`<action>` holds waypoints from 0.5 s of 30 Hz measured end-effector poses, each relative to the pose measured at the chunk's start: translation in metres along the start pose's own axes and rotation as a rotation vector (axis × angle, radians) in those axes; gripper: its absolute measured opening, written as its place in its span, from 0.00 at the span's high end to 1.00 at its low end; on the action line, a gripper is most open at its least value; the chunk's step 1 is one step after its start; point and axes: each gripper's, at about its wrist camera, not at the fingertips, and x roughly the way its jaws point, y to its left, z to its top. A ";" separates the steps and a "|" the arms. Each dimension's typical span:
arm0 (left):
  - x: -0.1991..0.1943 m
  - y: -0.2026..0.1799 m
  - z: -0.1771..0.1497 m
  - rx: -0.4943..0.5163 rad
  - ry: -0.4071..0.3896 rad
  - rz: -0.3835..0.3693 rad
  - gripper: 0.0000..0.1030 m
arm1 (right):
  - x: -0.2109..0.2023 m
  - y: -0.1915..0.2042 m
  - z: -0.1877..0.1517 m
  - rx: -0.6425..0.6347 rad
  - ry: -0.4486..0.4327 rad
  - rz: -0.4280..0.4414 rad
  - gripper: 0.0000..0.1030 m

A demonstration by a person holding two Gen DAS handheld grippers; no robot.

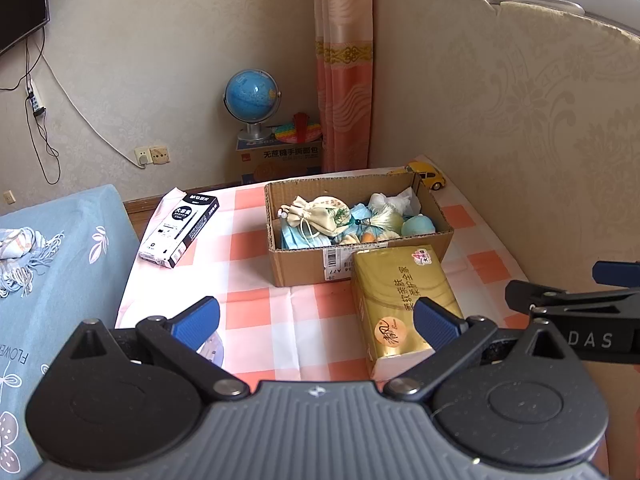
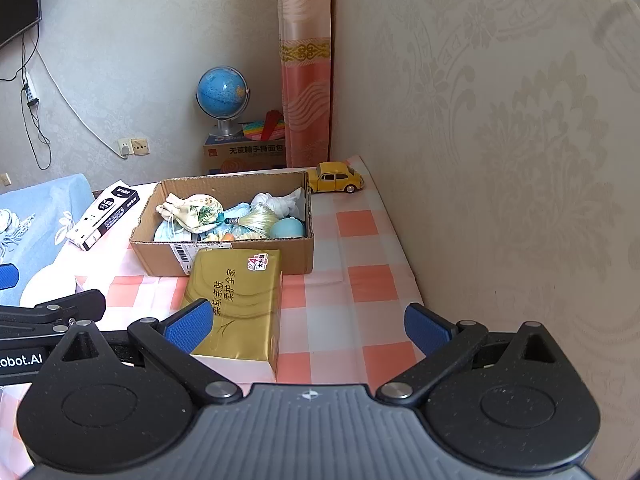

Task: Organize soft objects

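Both tongs, left (image 1: pixel 316 322) & right (image 2: pixel 308 330), gape wide, empty. Gold tissue pack (image 2: pixel 236 304) lies on worktop, touching cardboard box (image 2: pixel 296 256) front. Risk: slick wrapper slips if pinched off-centre, or nudges box.

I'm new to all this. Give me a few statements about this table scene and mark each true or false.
1. The gold tissue pack lies inside the cardboard box. False: it lies on the tablecloth, in front of the box.
2. Both grippers, left and right, are open and empty. True.
3. The yellow toy car sits beyond the box, by the wall. True.
4. The box is empty. False: it holds a cloth pouch, a tassel and other soft items.
5. A globe stands on the tablecloth. False: it stands on a carton behind the table.
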 end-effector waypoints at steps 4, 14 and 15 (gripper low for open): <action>0.000 0.000 0.000 0.000 0.000 0.000 0.00 | 0.000 0.000 0.000 0.000 0.000 -0.002 0.00; 0.000 0.000 -0.001 0.000 0.002 -0.002 0.00 | -0.001 0.000 -0.002 0.002 -0.002 -0.003 0.00; 0.000 0.000 -0.001 0.001 0.002 -0.001 0.00 | -0.001 0.000 -0.002 0.003 -0.002 -0.003 0.00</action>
